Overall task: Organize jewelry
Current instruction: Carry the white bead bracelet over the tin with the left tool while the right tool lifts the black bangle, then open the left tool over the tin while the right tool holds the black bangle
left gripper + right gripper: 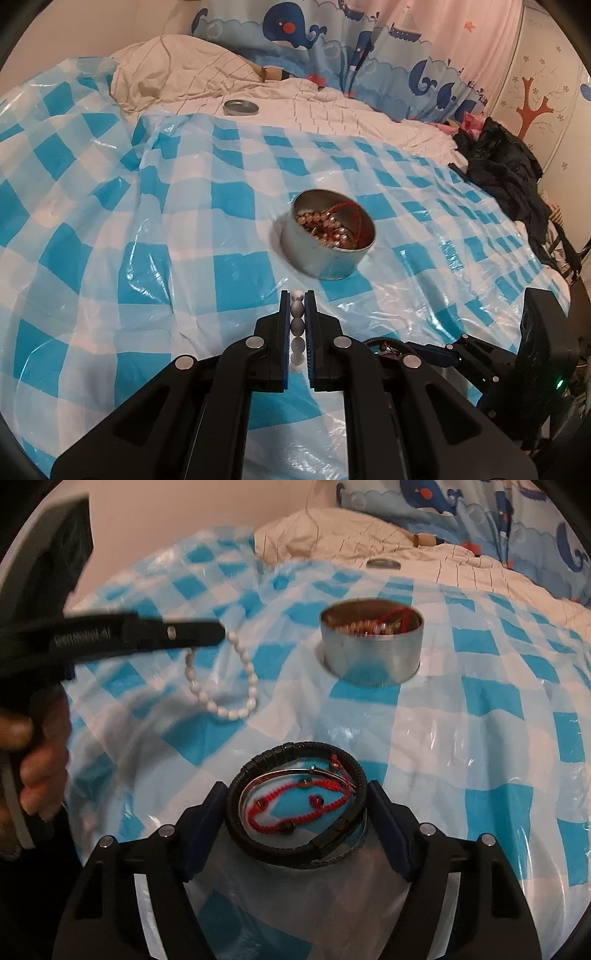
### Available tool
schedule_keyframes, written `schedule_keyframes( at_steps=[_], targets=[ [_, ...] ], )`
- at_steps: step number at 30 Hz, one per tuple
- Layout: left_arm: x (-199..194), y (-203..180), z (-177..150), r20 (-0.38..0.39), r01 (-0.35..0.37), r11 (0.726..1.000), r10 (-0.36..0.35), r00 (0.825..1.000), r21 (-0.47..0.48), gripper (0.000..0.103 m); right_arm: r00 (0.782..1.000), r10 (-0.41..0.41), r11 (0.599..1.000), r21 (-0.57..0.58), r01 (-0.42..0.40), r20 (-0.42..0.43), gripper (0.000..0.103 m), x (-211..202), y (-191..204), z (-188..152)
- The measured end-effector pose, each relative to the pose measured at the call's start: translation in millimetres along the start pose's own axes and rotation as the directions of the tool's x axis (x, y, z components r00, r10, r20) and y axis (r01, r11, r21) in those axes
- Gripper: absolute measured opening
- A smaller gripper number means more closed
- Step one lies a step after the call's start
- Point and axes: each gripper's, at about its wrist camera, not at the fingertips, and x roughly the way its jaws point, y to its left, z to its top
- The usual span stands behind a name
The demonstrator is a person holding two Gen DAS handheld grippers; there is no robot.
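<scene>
White bead bracelet (225, 675) hangs from the left gripper (297, 295), short of the round silver tin (327, 240).

The tin, part full of beads and red cord, lies ahead and slightly right of the clamped left jaws. Nearer, the black leather bracelet (295, 801), with red cord and a thin bangle inside, lies between the right gripper's (297, 797) wide jaws; contact unclear.

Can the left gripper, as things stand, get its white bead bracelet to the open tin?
Probably yes: the left gripper is shut on the white bead bracelet, the tin stands lidless ahead, and only bare checked sheet lies between.
</scene>
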Motion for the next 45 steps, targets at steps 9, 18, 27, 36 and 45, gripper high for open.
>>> schedule_keyframes(
  at_steps=[9,18,27,36,45],
  targets=[
    [-15,-25,41,0.086,0.066,0.997,-0.068,0.994,0.034,0.006,0.987,0.115,0.971,0.199,-0.136,0.114,0.073,-25,-36,17],
    [47,-43,86,0.046,0.157,0.988,-0.157,0.987,0.000,0.006,0.995,0.048,0.984,0.165,-0.063,0.091,0.073,-20,-37,17],
    [77,-19,73,-0.040,0.083,0.993,-0.087,0.995,-0.086,0.007,0.994,0.044,0.984,0.169,-0.062,0.103,0.073,-19,-38,15],
    [34,-8,56,0.002,0.080,0.993,-0.080,0.997,-0.089,0.015,0.993,0.001,0.989,0.145,-0.018,0.117,0.065,-17,-35,14],
    [16,-4,44,-0.005,0.070,0.996,-0.071,0.997,-0.062,0.025,0.975,0.005,0.983,0.177,-0.045,0.220,0.065,-37,-48,60]
  ],
)
